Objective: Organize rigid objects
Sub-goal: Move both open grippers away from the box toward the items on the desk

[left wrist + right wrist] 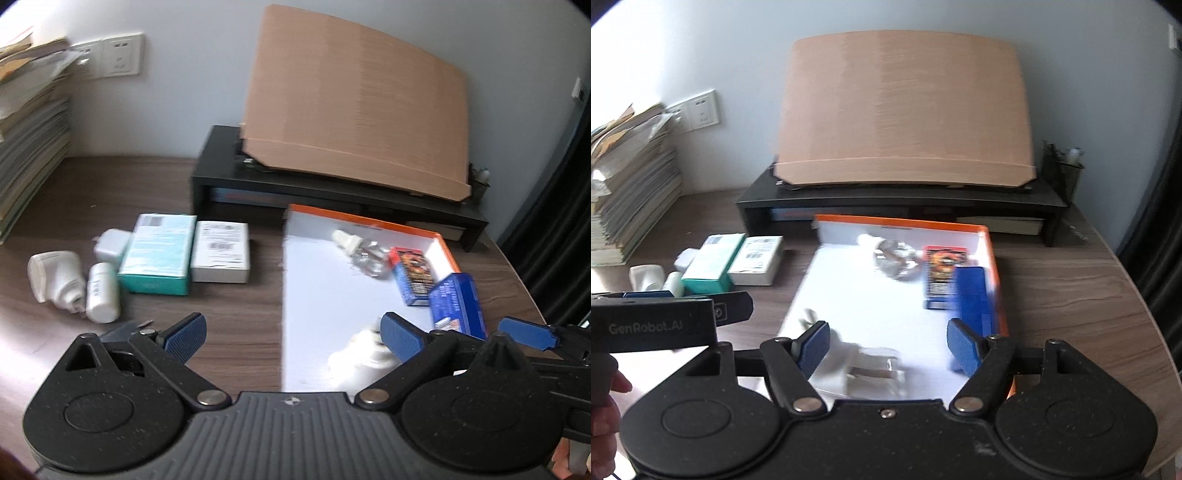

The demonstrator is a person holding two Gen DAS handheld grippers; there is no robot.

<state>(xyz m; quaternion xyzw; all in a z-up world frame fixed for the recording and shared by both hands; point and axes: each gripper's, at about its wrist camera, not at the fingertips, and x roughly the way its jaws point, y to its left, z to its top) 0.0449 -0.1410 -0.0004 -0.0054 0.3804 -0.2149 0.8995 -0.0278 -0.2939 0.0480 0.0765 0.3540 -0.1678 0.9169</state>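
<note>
Both sets of fingers standing apart, gripping nothing; white plug adapter (864, 365) lying in the tray (991, 258) between the right gripper (886, 347) fingers (light, stiff, slick: pinching its flat sides); left gripper (291, 338) hovering over worktop (229, 317)

From my feeds: tray (991, 254) sits centre-right on desk (1071, 295), just in front of monitor riser (897, 206); cardboard sheet (905, 110) leans on riser w/ pen cup (1065, 173) at its right end; inside tray, two boxes (945, 273) side by side along right wall, a clear-packed item (897, 262) to their left near the back, another white item (871, 365) at the front; left of tray, two boxes (159, 254) side by side; further left a bottle (101, 293), plug (110, 245) & another white object (53, 278); paper stack (631, 192) at far left by wall.
</note>
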